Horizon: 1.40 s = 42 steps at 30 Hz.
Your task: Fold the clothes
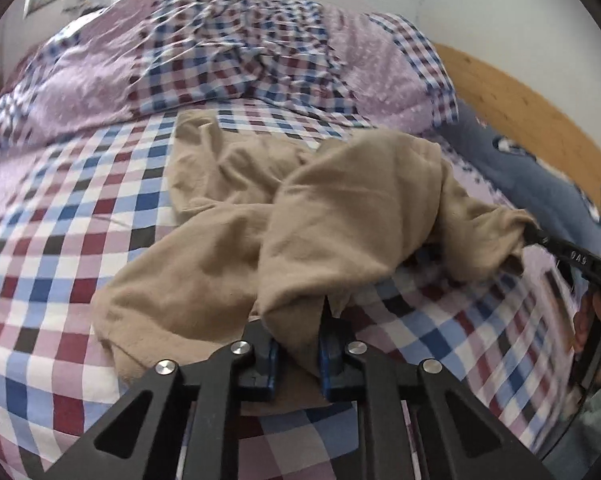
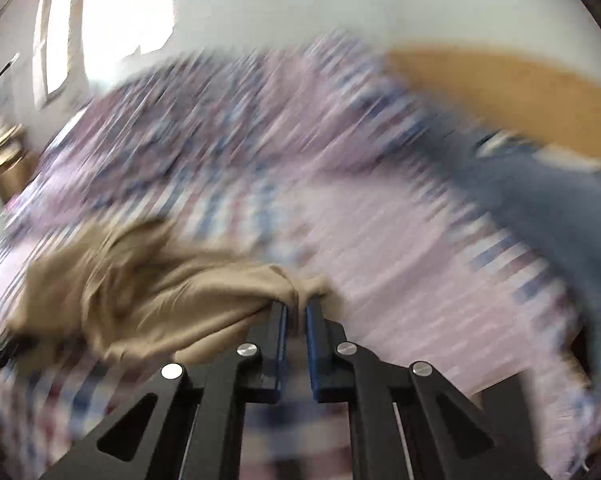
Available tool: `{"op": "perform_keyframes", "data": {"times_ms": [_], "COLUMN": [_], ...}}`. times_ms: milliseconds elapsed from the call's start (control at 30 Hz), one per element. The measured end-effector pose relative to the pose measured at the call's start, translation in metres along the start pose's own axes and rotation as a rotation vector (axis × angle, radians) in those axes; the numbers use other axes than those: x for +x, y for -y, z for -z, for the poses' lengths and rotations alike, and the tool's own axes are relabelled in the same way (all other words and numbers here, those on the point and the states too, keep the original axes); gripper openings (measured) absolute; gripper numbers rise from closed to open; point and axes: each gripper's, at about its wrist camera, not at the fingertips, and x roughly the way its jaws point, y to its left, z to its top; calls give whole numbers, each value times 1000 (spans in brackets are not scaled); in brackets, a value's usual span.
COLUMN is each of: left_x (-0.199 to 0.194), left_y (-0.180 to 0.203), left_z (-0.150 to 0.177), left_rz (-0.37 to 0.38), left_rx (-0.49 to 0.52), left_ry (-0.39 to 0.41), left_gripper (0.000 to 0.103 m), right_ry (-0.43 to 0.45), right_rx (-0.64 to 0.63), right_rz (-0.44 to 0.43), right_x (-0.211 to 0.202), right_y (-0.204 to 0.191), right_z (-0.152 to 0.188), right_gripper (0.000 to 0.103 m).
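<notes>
A tan garment (image 1: 340,216) lies crumpled on the checked bed sheet (image 1: 60,240). My left gripper (image 1: 298,332) is shut on a near fold of it, with cloth bunched between the blue pads (image 1: 328,352). At the right edge of the left wrist view, my right gripper (image 1: 534,236) pinches another end of the garment and lifts it off the sheet. The right wrist view is blurred by motion. In it the right gripper (image 2: 296,312) is shut on a bunched edge of the tan garment (image 2: 140,280), which trails to the left.
A rumpled checked and lilac duvet (image 1: 236,52) fills the far side of the bed. A blue-grey pillow (image 1: 540,180) lies at the right by the wooden headboard (image 1: 520,92). A bright window (image 2: 112,12) is at the upper left.
</notes>
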Motion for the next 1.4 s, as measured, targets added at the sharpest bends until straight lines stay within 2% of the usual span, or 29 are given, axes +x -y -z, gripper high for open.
{"op": "perform_keyframes", "data": {"times_ms": [33, 100, 133, 167, 233, 333, 433, 500, 533, 600, 667, 700, 900, 1033, 1067, 1100, 1133, 1167, 1267, 1400], "left_x": [-1, -1, -1, -1, -1, -1, -1, -1, -2, -4, -7, -8, -18, -29, -33, -38, -43, -48, -61, -77], "left_y": [-2, 0, 1, 2, 2, 2, 2, 2, 2, 1, 0, -1, -18, -32, -35, -37, -40, -44, -56, -75], "left_z": [-1, -1, 0, 0, 0, -2, -3, -4, -4, -4, -6, -6, -12, -16, -17, -18, -19, -20, -25, -27], "left_rz": [5, 0, -5, -6, -3, -2, -3, -5, -4, -2, 4, 8, 50, 63, 56, 47, 39, 31, 4, -29], "left_rx": [-9, -5, 1, 4, 5, 0, -2, -2, -2, -6, -15, -23, -114, -167, -173, -178, -186, -194, -215, -273], "left_ry": [4, 9, 10, 11, 10, 14, 21, 26, 30, 40, 57, 65, 124, 183, 204, 226, 249, 271, 322, 393], "left_gripper": [13, 13, 13, 13, 13, 13, 13, 13, 13, 10, 9, 7, 5, 5, 5, 4, 4, 4, 4, 4], "right_ry": [45, 51, 15, -34, -117, -119, -130, -159, -171, -192, -224, -233, -260, -268, -265, -253, -237, -218, -103, 85], "right_rx": [-2, 8, 30, 75, 159, 137, 4, -122, -184, -292, -337, -358, -457, -484, -491, -493, -483, -467, -361, -148], "right_rz": [104, 254, 286, 275, 191, 33, -229, -383, -441, -508, -547, -553, -458, -415, -404, -386, -369, -346, -239, -105], "right_x": [-5, -1, 6, 13, 24, 23, 15, 10, 6, 0, -2, 0, 18, 20, 21, 22, 20, 18, 5, -27], "right_y": [4, 20, 27, 36, 46, 32, -11, -45, -60, -86, -102, -106, -130, -127, -127, -125, -123, -120, -96, -47], "right_z": [-2, -1, 2, 6, 15, 16, 16, 23, 28, 40, 48, 52, 64, 70, 71, 68, 65, 61, 38, 7], "right_gripper": [0, 1, 1, 1, 2, 5, 11, 23, 26, 37, 47, 48, 49, 47, 42, 26, 15, 0, 1, 0]}}
